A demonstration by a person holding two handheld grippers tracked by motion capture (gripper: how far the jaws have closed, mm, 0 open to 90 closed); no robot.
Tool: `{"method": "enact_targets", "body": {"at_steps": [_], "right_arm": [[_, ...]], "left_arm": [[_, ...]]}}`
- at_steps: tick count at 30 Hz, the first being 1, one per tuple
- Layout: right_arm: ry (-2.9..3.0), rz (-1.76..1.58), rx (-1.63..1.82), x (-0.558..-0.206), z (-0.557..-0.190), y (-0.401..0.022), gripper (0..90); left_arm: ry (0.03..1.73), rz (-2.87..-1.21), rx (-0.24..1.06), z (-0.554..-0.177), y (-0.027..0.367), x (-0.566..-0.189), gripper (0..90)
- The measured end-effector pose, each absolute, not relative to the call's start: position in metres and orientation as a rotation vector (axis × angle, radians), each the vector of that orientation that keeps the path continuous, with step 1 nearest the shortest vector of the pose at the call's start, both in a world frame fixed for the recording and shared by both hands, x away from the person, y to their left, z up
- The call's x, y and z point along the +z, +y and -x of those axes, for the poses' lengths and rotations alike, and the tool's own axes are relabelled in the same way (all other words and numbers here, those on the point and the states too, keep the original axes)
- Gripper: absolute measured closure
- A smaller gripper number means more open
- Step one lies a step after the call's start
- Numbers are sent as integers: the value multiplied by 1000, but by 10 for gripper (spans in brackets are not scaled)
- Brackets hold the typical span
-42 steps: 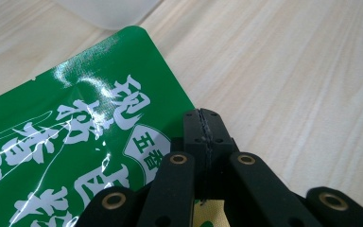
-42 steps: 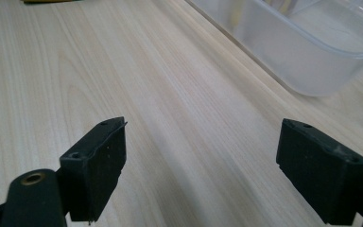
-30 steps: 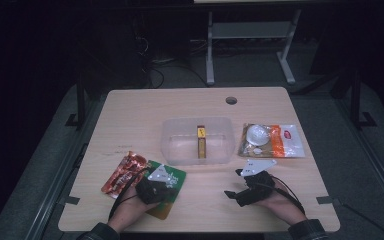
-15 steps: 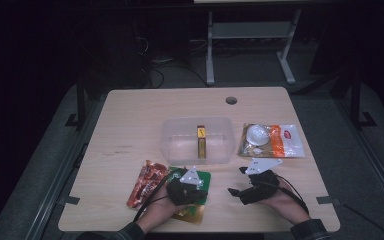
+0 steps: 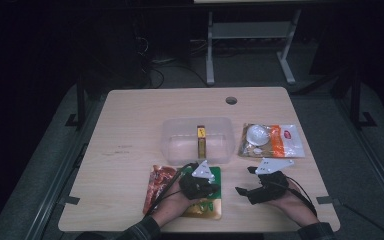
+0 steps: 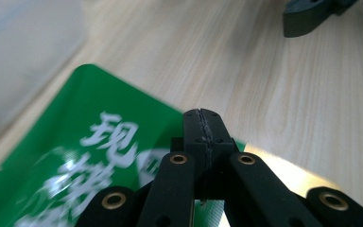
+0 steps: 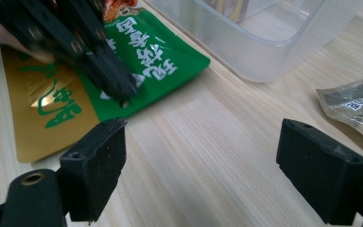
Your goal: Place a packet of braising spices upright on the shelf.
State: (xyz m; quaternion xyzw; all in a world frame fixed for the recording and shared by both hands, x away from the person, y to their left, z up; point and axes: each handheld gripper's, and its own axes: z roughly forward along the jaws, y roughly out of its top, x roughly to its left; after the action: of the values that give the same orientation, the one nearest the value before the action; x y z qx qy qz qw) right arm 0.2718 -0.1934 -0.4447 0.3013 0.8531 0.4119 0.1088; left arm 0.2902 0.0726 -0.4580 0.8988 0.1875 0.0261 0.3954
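We have the left gripper (image 5: 203,186) lying low over the green and gold pouch (image 5: 207,200), its two black jaws pressed flat together with nothing between them; in the left gripper view the closed tips (image 6: 203,124) sit right above the green panel with the white lettering, and whether they touch the foil we cannot tell. From the right gripper view we catch that same gripper (image 7: 118,90) with its tip down at the pouch's (image 7: 146,71) green edge. Just to the left gripper's outer side, partly tucked beneath the green pouch, lies the red snack packet (image 5: 158,186). The right gripper (image 5: 247,182) rests on the bare table (image 5: 130,145) a little way off from the left one, its jaws standing wide apart and empty, wood grain showing between the two pads (image 7: 94,165). Just beyond the left gripper's tips stands the clear plastic tub (image 5: 177,142), a yellow packet (image 5: 201,141) upright inside it. Ahead of the right gripper lies the orange and clear bag (image 5: 272,141), apart from the tub.
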Motion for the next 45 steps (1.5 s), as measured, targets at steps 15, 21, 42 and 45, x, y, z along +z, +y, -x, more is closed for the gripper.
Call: {"method": "enact_targets", "body": {"at_steps": [15,21,42,45], "right_arm": [[2535,-886,1188,-448,-273,-187,159],[2543,-869,1177,-449,-274,-184,159],[2549,-878,1172,-449,-274,-186,159],[2551,-878,1171,-449,-274,-186,159]], "left_arm": [[776,-2245,278,-302,225,-435,900],[882,-2215,331,-345,242,-442,900],[840,-2319,181,-353,224,-459,900],[805,-2326,136,-343,222,-458,900]]}}
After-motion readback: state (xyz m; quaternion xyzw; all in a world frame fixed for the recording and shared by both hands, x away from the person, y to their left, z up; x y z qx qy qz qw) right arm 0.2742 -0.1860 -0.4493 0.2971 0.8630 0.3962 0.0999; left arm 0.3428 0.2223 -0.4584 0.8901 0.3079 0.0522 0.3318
